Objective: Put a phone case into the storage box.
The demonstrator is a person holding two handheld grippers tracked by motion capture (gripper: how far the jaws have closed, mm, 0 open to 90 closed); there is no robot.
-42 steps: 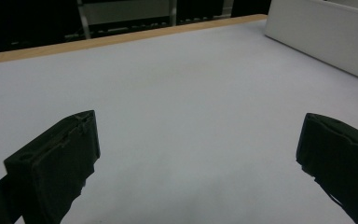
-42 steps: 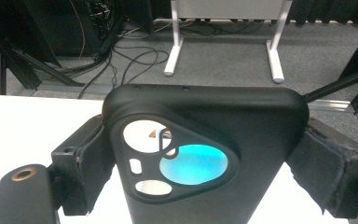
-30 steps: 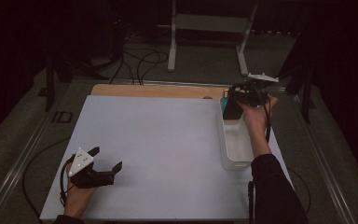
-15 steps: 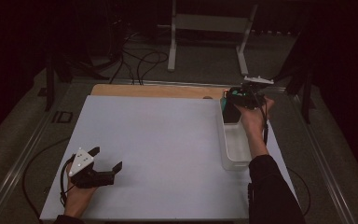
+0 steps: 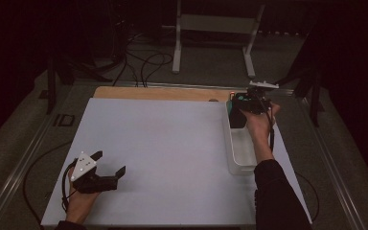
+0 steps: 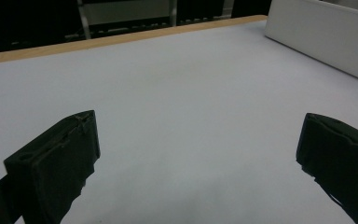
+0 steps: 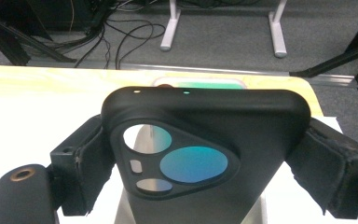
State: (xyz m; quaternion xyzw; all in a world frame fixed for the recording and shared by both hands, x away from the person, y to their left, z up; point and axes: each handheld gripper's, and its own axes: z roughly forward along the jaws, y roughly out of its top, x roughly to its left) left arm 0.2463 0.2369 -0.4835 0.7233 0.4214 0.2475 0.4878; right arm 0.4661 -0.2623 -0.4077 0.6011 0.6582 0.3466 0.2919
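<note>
Left gripper (image 5: 106,165): at about 7 o'clock on the white table sheet (image 5: 163,148), held low in the person's left hand (image 5: 79,203); its jaws stand wide apart with nothing between them (the left gripper view has bare sheet between the two black pads).

Left gripper's cable: loops off the near-left edge; its far end is lost in the dark.

White bin (image 5: 239,148): a long, pale tray at 3 o'clock on the sheet, well apart from the left gripper; in the left gripper view its side wall (image 6: 321,37) is cut off by the top-right corner.

Phone case (image 7: 200,154): black, with a rounded camera cutout; held above the far end of the bin, near 2 o'clock; its lower part runs out of the right gripper view, so its full length is hidden.

Right gripper (image 5: 243,109): jaws clamped on the two side edges of the phone case (seen from above, case and gripper merge into one dark shape, hard to separate).

Wooden table edge (image 5: 158,92): a strip at 12 o'clock beyond the sheet.

Floor beyond: cables and a white stand, dim.
</note>
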